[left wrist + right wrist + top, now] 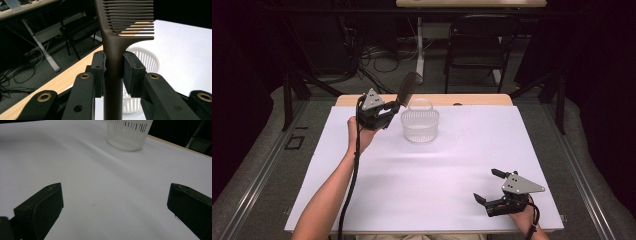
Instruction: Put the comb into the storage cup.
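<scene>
Basket [420, 125] stands just beside raised comb [407, 89]; chair [479, 42] beyond table [462, 165].

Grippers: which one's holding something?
The left gripper, by the white basket: shut on a dark comb's handle. The right gripper stands open over bare table.

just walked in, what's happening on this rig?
A person works two handheld grippers over a white table. The left gripper is clamped on the handle of a dark comb, held teeth-up in the air just left of a white slotted basket. The comb isn't in the basket yet. The right gripper sits open at the near right edge, holding nothing.
</scene>
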`<state>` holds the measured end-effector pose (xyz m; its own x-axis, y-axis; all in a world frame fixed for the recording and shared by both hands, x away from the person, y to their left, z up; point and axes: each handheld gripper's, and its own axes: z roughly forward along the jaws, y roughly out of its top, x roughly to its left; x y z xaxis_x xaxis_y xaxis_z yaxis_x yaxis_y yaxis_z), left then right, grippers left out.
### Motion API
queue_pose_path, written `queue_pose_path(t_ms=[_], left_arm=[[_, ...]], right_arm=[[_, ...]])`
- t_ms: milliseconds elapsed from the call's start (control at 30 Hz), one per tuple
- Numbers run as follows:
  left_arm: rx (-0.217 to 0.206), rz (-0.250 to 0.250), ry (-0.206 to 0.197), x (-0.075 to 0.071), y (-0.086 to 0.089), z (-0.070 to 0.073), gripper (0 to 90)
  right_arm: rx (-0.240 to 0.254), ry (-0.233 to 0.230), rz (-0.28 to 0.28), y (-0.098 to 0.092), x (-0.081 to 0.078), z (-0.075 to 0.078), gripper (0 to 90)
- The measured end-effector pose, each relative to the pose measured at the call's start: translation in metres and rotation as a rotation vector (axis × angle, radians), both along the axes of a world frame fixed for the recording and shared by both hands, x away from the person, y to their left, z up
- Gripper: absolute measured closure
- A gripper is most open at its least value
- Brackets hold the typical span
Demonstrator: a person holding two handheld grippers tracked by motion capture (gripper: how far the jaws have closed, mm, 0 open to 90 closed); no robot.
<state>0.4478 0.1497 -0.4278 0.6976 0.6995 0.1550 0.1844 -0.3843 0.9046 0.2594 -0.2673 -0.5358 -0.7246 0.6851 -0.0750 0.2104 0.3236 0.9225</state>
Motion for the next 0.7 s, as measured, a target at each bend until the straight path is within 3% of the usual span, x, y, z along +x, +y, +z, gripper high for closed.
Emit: queue_pose_path(t_ms=[333,700], left_arm=[[-0.023,0.009,-0.017,0.0036,-0.0018,0.0007,72.3],[-0.013,0.009,-0.034,0.0071,-0.0087,0.0029,72.3]], right_arm=[[0.000,0.005,0.000,0.0000,0.0006,-0.0006,0.0],[0.005,0.003,-0.001,-0.0004,0.0006,-0.0008,0.0]])
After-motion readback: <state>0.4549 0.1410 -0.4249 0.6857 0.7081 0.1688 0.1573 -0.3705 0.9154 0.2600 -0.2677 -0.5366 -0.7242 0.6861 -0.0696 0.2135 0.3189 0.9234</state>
